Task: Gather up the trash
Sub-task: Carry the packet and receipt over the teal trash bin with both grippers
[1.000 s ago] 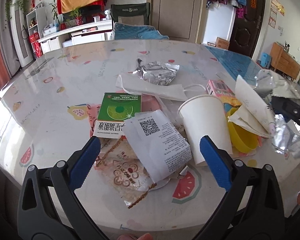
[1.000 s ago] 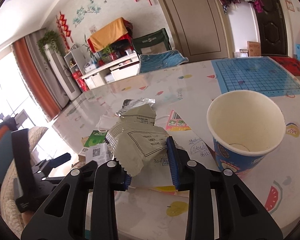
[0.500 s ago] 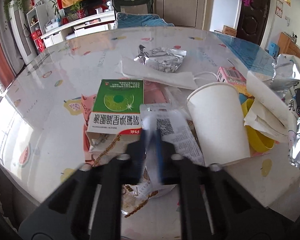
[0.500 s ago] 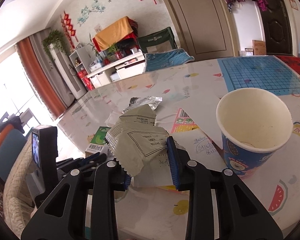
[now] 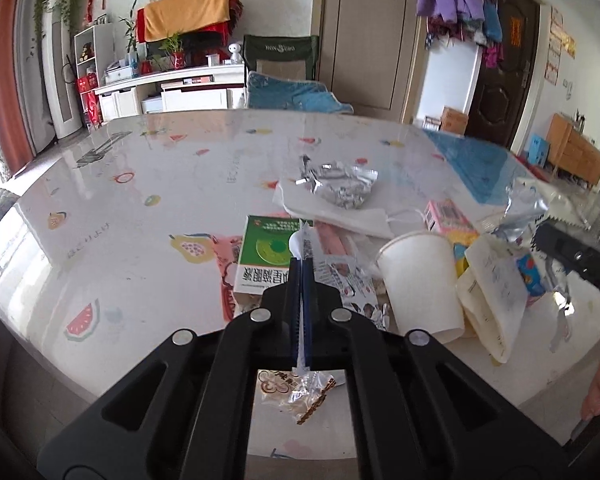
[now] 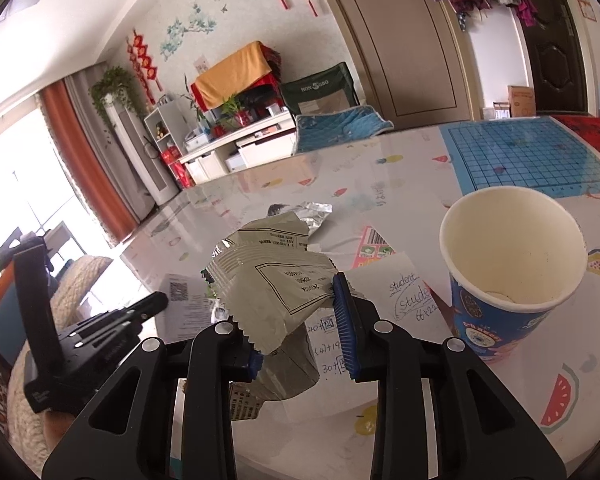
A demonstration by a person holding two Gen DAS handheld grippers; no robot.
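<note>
Two tools: both were loaded when I took this reading.
Left tool (image 5: 301,280): I had its jaws pressed together on the thin white printed wrapper (image 5: 302,240), pinched edge-on; one end stuck out past the tips, the other hung below the pads.
Right tool (image 6: 300,320): I held it part-closed on the grey-green snack packet (image 6: 272,292), which bulged up out of the jaws.
Blue paper cup (image 6: 512,280): it stood upright and empty just right of the right tool, the likeliest bin in my judgement.
Left on the bench (image 5: 120,208): green box (image 5: 266,256), white cup (image 5: 420,280) on its side, foil wrapper (image 5: 340,184), clear wrapper (image 5: 296,388) near the edge.
Technique: I judged a straight, slow lift best, since the wrapper was limp and could snag the green box.
Risk: the right packet was gripped loosely at one corner and could slip out.
</note>
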